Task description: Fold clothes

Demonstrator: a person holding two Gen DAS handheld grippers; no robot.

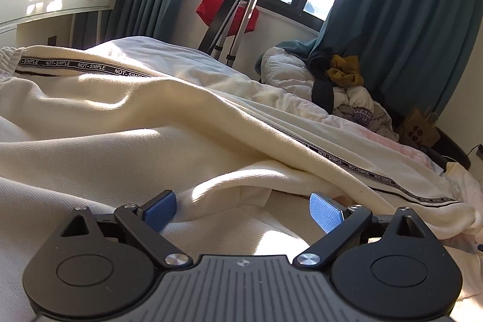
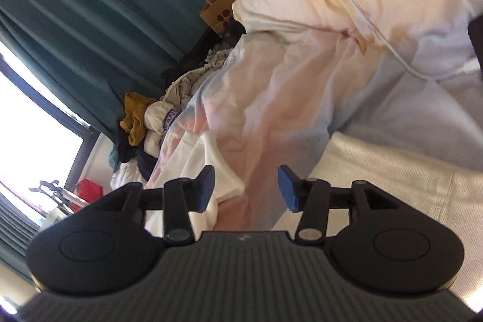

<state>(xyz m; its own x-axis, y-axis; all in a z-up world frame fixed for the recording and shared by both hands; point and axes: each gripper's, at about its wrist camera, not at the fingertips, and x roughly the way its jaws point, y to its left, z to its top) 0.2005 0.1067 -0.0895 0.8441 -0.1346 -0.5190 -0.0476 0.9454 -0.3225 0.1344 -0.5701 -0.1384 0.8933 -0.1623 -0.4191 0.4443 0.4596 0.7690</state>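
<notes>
Teal curtains point(image 1: 407, 20) frame a bright, washed-out window behind the bed point(image 1: 377, 141). Cream trousers point(image 1: 120, 116) sprawl across it, their black side tape reading "NOT-SIMPLE"; the far leg end is cut off. The left hand-held gripper point(image 1: 243, 212) sits spread over a fold. The right hand-held gripper point(image 2: 246, 187), view blurred, is spread above pale bedding. A clothes pile point(image 1: 344, 86) shows partial purple lettering "WAN".

The trousers point(image 1: 126, 98) were cream, with a black side stripe lettered NOT-SIMPLE in white. The curtains point(image 1: 407, 20) were teal. The pads point(image 1: 160, 212) of the left tongs point(image 1: 243, 212) were blue, the arms black. A mustard garment point(image 1: 344, 70) topped a white pile.
</notes>
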